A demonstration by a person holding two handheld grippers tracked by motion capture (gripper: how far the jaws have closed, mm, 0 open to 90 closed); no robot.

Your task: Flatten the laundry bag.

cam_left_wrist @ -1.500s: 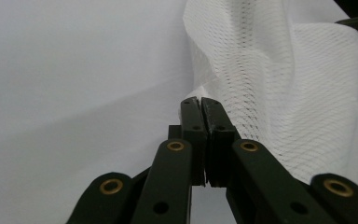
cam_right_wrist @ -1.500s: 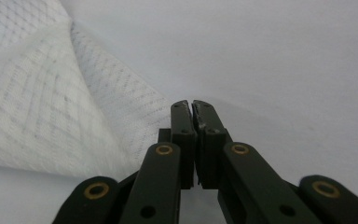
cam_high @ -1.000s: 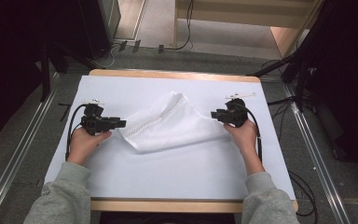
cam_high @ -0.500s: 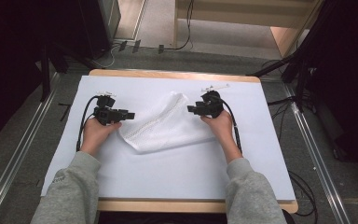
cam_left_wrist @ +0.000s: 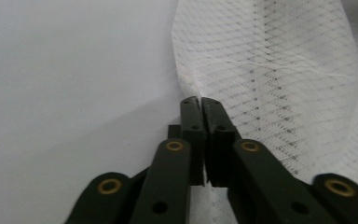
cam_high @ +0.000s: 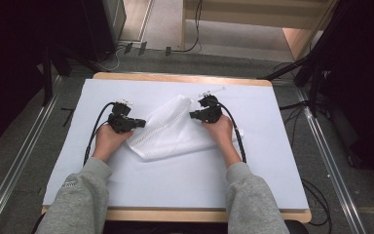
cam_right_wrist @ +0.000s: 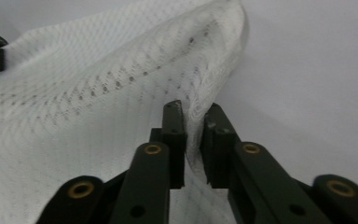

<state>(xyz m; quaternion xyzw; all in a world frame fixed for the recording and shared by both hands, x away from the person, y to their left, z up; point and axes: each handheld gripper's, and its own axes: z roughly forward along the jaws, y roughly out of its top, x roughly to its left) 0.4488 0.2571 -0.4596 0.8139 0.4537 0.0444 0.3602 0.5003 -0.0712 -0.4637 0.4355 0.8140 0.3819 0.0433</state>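
Item: white mesh cloth (cam_high: 173,129), crumpled, mid-table on the white table cover (cam_high: 175,185), between your hands. Your left gripper (cam_left_wrist: 200,100): jaws have just been closing, now pinching the cloth's left edge. Your right gripper (cam_right_wrist: 193,109): jaws likewise just closing, clamped on a fold at its right edge

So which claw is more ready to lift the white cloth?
Probably the left claw: its jaws look fully shut on the white mesh cloth edge. The right claw pinches a fold too, with a small gap showing.
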